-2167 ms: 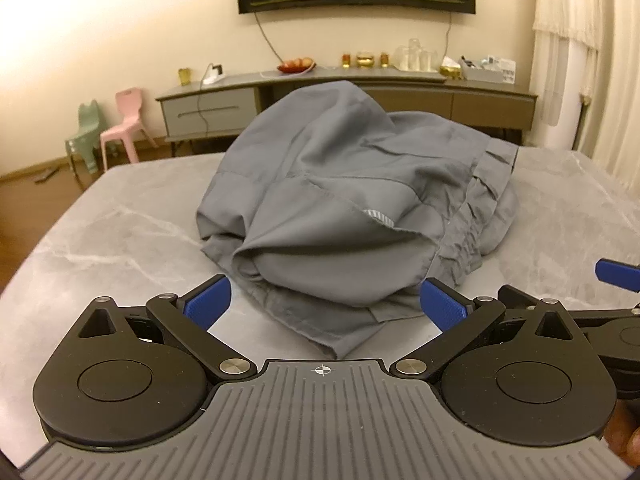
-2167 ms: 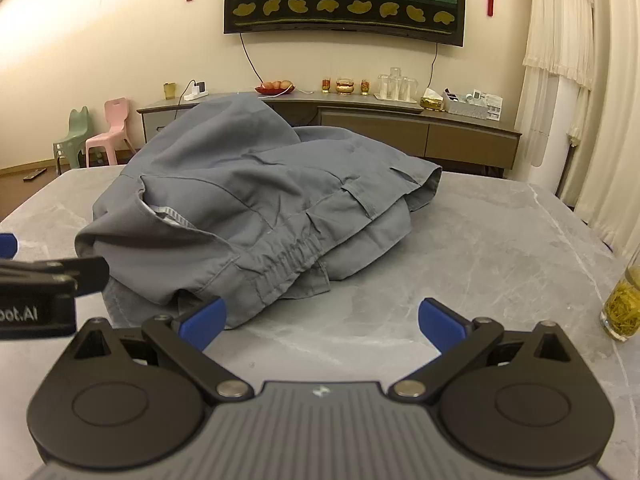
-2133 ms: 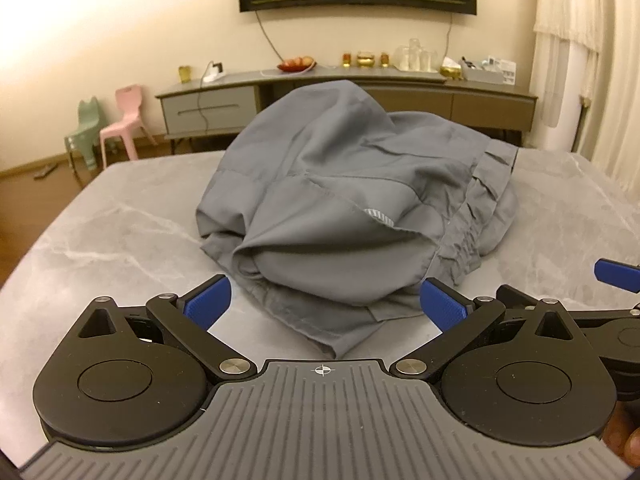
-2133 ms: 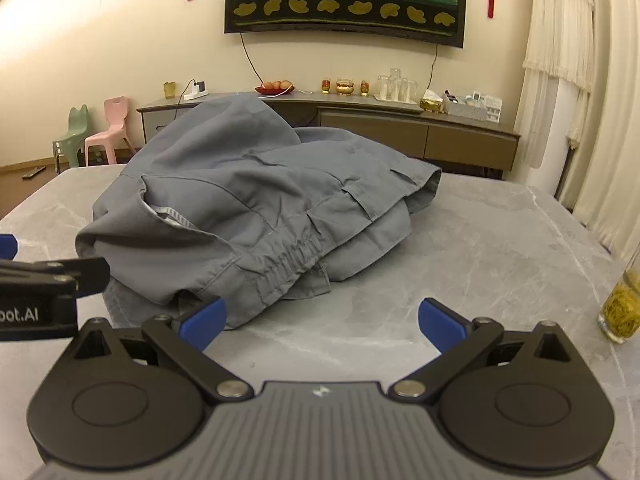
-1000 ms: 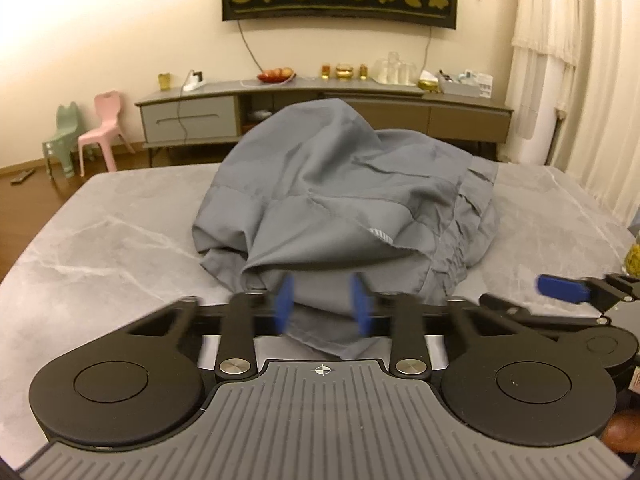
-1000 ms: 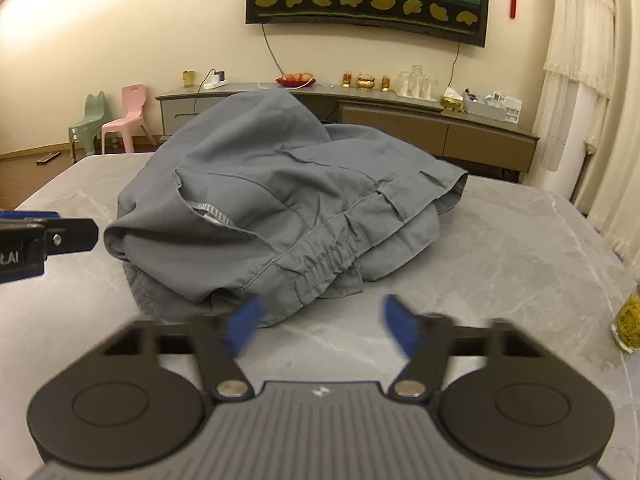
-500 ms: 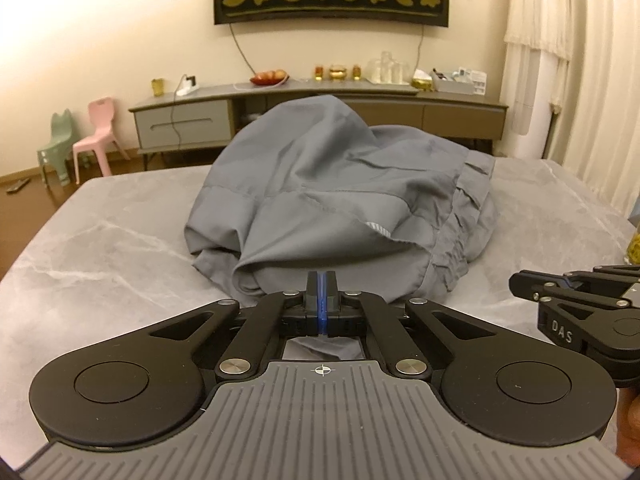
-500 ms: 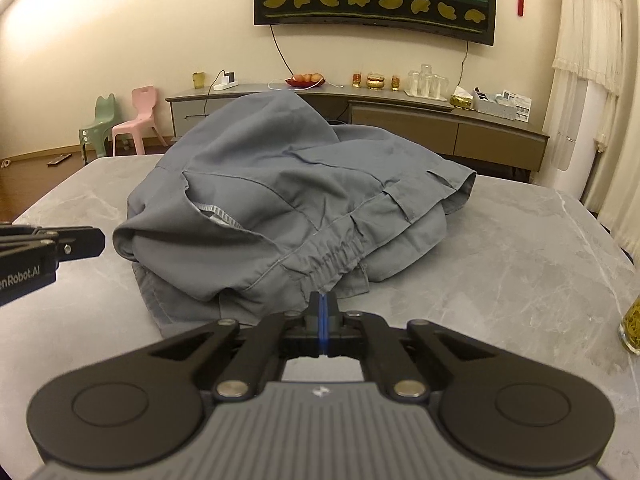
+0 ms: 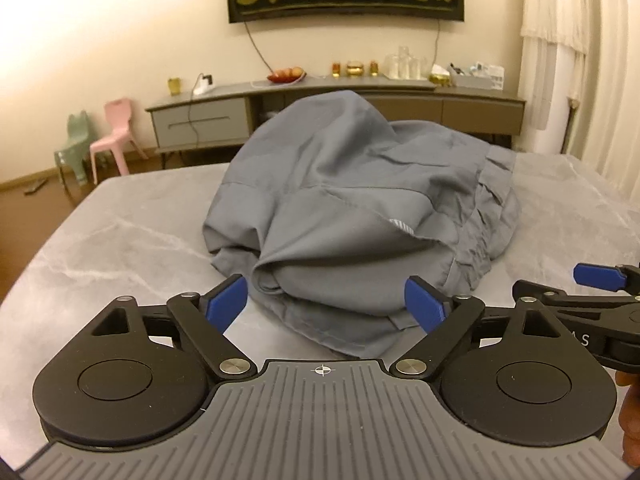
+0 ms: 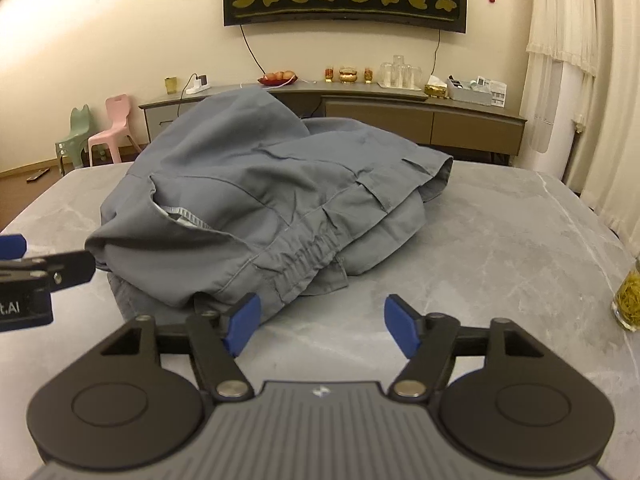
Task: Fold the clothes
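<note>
Left wrist view: grey marble table (image 9: 120,232) is seen w/ a crumpled grey garment (image 9: 352,208) heaped at centre. Left gripper (image 9: 326,304) is held wide open, nothing gripped; blue pads (image 9: 226,300) sit either side of garment's near folded edge, approx. at hem level, contact w/ cloth cannot be confirmed. A striped inner lining is exposed at a pocket-like opening on the right part of the heap. At far right, right gripper (image 9: 596,276) is seen side-on, one blue pad visible, clear of the cloth.

Right wrist view: at left edge, left gripper (image 10: 16,246) is seen beside the heap's left end. Garment (image 10: 272,200) occupies centre-left of table (image 10: 500,240); elasticated waistband faces the camera. Right gripper (image 10: 322,322) is held open, empty; left pad is just beside the waistband edge, right pad is over bare table. Glass of yellow-green contents (image 10: 628,300) stands at far right, well apart from garment.
</note>
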Motion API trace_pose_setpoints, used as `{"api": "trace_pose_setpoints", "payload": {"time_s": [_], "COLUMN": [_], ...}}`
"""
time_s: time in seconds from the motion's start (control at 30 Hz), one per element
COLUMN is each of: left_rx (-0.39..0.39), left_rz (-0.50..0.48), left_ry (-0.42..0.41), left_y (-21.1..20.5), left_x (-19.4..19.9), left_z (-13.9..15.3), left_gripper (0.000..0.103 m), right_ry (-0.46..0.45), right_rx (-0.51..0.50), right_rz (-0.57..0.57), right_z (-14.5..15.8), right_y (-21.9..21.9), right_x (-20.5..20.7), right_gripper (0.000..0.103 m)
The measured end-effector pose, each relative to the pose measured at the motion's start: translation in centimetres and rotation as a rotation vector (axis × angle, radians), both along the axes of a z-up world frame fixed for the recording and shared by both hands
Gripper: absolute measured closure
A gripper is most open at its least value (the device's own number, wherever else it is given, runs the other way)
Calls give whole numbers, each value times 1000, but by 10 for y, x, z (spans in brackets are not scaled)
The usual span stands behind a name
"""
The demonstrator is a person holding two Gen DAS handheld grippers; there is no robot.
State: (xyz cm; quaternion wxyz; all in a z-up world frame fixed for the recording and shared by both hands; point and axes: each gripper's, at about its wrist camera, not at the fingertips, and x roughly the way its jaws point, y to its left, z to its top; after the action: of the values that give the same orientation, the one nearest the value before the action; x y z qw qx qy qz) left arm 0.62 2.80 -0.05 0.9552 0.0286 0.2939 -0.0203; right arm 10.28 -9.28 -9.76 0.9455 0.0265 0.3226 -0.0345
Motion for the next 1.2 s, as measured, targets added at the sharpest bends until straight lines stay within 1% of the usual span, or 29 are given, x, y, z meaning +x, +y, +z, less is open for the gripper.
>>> {"api": "trace_pose_setpoints", "payload": {"time_s": [0.17,0.27,0.37,0.47,0.5,0.6,0.63,0.67,0.7,0.73,0.77,0.8,0.83,0.87,0.9,0.97,1.0,1.03,1.07,1.1,1.17,1.2], "left_rx": [3,0,-8,1,6,23,29,24,18,11,5,-1,-8,-14,-20,-33,-39,-12,19,51,114,146], "left_rz": [-3,3,8,18,22,32,38,37,34,31,28,25,22,19,16,10,7,-20,-51,-82,-144,-174], "left_ry": [15,34,53,65,68,93,104,93,80,67,53,40,27,13,0,-27,-40,-59,-80,-101,-141,-162], "left_y": [1,3,6,7,7,4,3,4,4,5,5,6,7,7,8,9,10,3,-4,-11,-25,-32], "left_x": [8,17,29,43,48,68,75,75,73,72,71,69,68,66,65,62,61,58,55,51,45,42], "left_z": [-4,-9,-14,-19,-21,-31,-35,-34,-31,-28,-26,-23,-20,-18,-15,-10,-7,-8,-10,-11,-14,-16], "left_gripper": [20,20,19,18,18,17,17,17,17,17,17,17,17,17,17,15,13,9,9,9,9,9], "right_ry": [20,29,41,59,61,67,73,81,88,100,107,85,47,8,-48,-188,-244,-290,-336,-317,-145,-84], "right_rx": [3,1,-22,-39,-36,-5,16,41,66,101,127,145,167,189,226,319,329,318,306,288,254,244], "right_rz": [3,21,47,59,59,42,40,44,49,68,87,98,110,121,150,246,287,312,336,320,237,206], "right_z": [-3,-3,-4,-7,-9,-17,-21,-25,-30,-34,-36,-29,-17,-4,15,63,74,78,82,74,34,16], "right_y": [0,1,4,5,5,0,-2,-6,-9,-13,-16,-19,-22,-26,-30,-35,-36,-37,-38,-40,-44,-47], "right_x": [10,25,48,75,84,114,123,131,140,147,150,148,141,135,122,86,67,51,35,32,54,61], "right_gripper": [29,26,24,23,22,15,14,15,22,46,56,84,93,94,95,95,95,96,96,96,95,95]}}
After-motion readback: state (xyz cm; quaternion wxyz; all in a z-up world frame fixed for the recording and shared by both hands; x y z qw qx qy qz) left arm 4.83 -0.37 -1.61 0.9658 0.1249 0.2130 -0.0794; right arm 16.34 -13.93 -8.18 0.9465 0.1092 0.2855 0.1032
